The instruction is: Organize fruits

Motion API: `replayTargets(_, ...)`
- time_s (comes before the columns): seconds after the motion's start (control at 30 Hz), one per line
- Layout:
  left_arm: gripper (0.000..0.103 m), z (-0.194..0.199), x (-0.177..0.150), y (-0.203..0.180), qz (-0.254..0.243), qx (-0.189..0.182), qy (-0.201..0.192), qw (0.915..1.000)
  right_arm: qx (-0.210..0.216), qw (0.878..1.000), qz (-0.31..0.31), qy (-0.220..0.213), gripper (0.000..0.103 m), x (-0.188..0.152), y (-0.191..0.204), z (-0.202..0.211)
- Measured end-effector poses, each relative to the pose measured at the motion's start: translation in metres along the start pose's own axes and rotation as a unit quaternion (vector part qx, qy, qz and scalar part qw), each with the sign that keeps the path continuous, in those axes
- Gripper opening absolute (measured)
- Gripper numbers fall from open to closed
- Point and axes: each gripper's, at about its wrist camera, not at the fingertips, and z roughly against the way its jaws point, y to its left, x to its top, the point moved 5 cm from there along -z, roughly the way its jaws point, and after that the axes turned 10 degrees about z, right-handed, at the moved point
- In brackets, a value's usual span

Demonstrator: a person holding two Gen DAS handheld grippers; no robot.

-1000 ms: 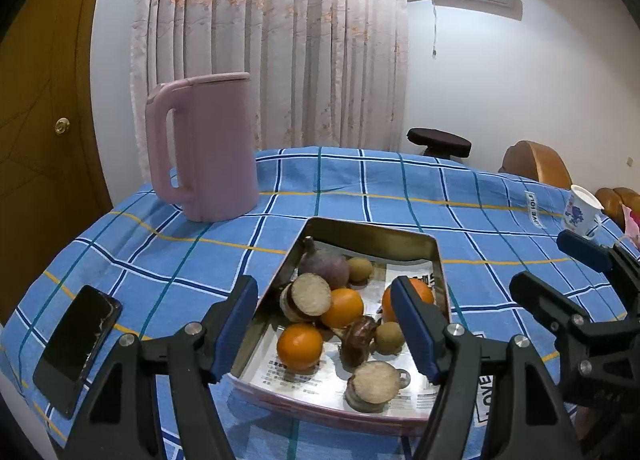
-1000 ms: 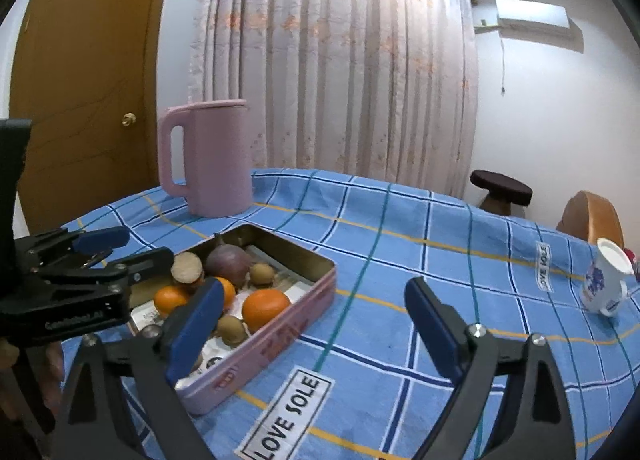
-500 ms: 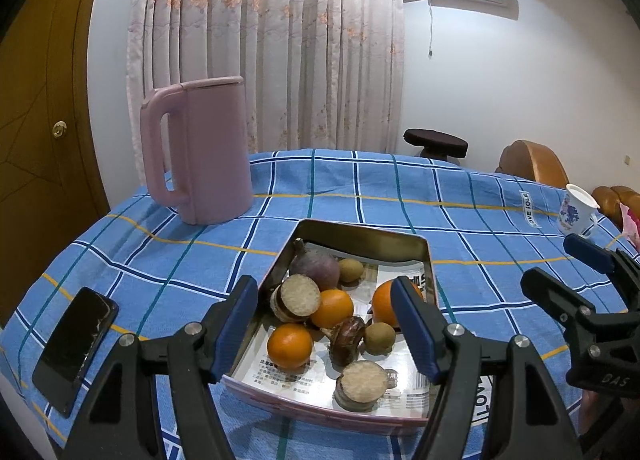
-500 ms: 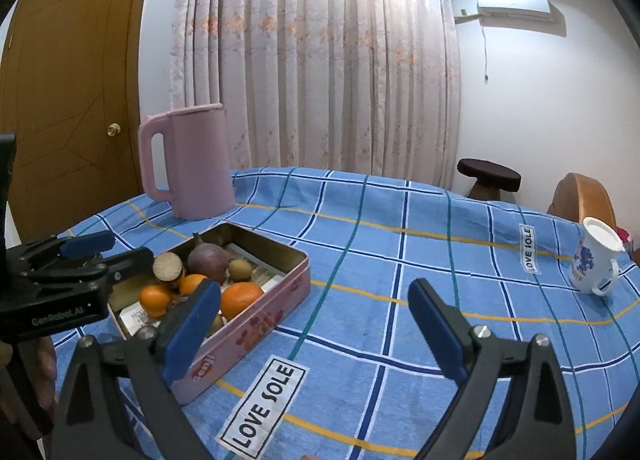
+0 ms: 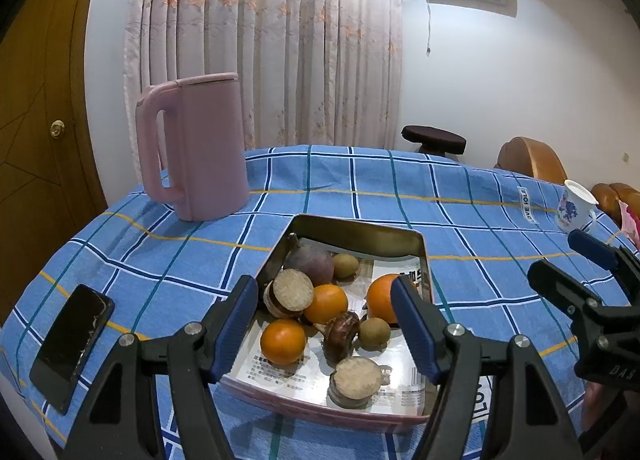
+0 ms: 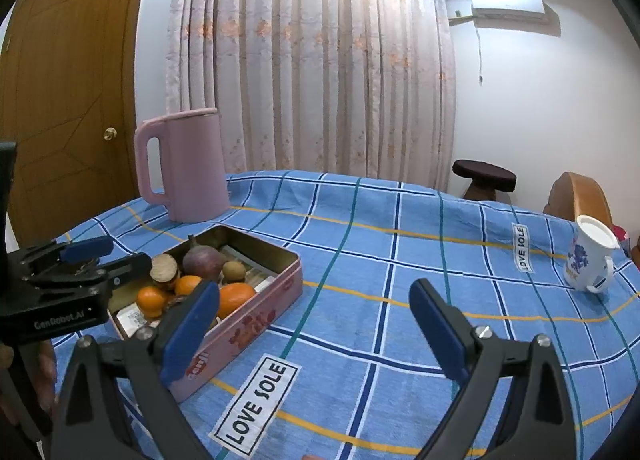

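Three round orange tangerines lie in the rectangular pink metal tin (image 5: 356, 230) with a gold inner wall and printed paper on its floor: one near the front left (image 5: 283, 341), one in the middle (image 5: 326, 303), one on the right (image 5: 383, 303). With them I count one dull purple round fruit (image 5: 310, 263) at the back, two small brown-green round fruits, one at the back (image 5: 345, 265) and one toward the front (image 5: 373, 333), two pale-faced cut brown slices, one at the left (image 5: 291, 294) and one at the front (image 5: 355, 379), and one dark glossy brown piece (image 5: 341, 336) in the centre.

The left gripper (image 5: 320, 334), black with blue pads, hovers with its jaws spread wide and empty; seen from its own camera, the near half of the tin shows between the fingers, with no pad touching a fruit. The right gripper (image 6: 314, 334) is likewise spread and holds nothing; the tin (image 6: 256, 322) lies to its left, partly behind its left finger, and only blue checked tablecloth (image 6: 400, 260) shows between its pads.

Elsewhere on the cloth stand one tall pink lidded jug with a handle (image 5: 196, 146) behind the tin, one black phone (image 5: 72, 346) lying flat at the left edge, and one white mug with a blue flower print (image 6: 590, 260), tilted, far to the right.
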Motion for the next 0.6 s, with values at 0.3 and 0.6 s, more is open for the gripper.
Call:
replayTargets(0.3, 0.07, 0.001, -0.001, -0.003, -0.001, -0.003, 0.0, 1.0, -0.007, 1.0, -0.001, -0.008, 0.098, 0.002, -0.008, 0.007)
replayTargets(0.6, 0.07, 0.009, 0.003, -0.011, -0.004, -0.023, -0.008, 0.9997, -0.02, 1.0, 0.001, -0.015, 0.098, 0.001, -0.018, 0.017)
